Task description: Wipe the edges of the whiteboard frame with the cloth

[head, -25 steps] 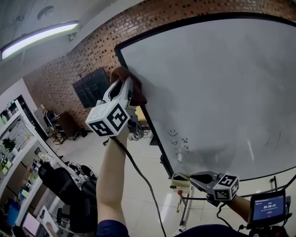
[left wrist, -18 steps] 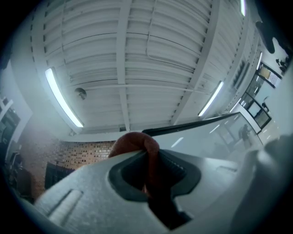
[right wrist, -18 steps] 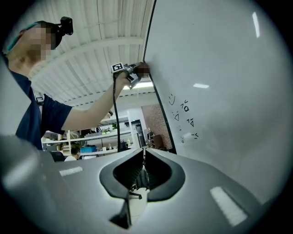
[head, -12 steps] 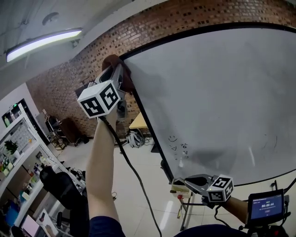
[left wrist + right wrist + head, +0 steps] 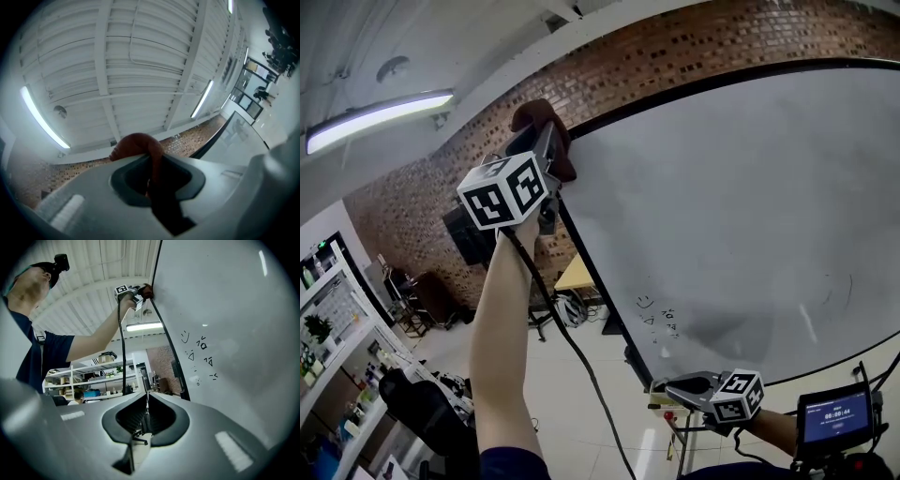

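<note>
While the right gripper (image 5: 670,384) waits down low by the bottom corner of the whiteboard (image 5: 750,216), its jaws are pressed together with nothing between them. Higher up, the left gripper (image 5: 546,141) is squeezed tight on the dark red cloth (image 5: 536,116), and a lump of cloth sticks out past its tips. The cloth sits right at the top left corner of the black whiteboard frame (image 5: 592,274) and looks to be touching the edge there.

So I think the job is only part way along. The wiping is at that corner now. The long top edge, running away to the right, seems left to do. So do the far side and the bottom. I cannot tell if the left side is clean, because the frame looks the same all along.
</note>
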A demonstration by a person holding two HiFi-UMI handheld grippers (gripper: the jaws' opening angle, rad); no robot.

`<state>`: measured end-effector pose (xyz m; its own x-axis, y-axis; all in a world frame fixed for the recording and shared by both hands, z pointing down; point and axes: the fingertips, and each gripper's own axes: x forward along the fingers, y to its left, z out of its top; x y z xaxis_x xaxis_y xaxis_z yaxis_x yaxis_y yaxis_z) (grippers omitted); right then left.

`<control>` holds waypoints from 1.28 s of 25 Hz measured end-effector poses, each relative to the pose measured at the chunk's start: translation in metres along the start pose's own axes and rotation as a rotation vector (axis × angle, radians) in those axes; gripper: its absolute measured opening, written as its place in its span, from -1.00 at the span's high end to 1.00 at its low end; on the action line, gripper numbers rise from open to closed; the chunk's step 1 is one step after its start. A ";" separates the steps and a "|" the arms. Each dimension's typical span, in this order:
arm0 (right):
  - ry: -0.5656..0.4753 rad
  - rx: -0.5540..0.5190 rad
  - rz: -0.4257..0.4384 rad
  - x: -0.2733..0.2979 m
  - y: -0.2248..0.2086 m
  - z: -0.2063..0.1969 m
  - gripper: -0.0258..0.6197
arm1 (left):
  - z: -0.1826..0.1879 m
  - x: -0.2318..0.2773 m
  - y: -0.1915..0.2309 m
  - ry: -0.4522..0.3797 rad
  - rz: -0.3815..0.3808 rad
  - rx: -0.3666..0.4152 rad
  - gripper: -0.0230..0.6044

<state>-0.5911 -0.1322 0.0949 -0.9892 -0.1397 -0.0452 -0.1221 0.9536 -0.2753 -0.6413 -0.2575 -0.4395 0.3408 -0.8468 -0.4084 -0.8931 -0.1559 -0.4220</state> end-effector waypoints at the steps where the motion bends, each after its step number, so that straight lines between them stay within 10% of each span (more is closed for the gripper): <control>1: 0.001 0.003 -0.010 -0.001 -0.002 0.000 0.86 | 0.000 0.004 -0.005 0.004 -0.011 -0.001 0.71; 18: 0.029 0.140 -0.172 -0.032 -0.033 -0.039 0.86 | 0.016 0.049 -0.075 0.066 -0.188 0.077 0.71; 32: -0.059 0.105 -0.194 -0.134 -0.018 -0.018 0.86 | 0.035 0.085 -0.166 0.142 -0.191 0.057 0.71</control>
<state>-0.4574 -0.1260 0.1236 -0.9410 -0.3364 -0.0369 -0.2977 0.8747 -0.3824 -0.4538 -0.2859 -0.4327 0.4537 -0.8684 -0.2003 -0.7968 -0.2946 -0.5275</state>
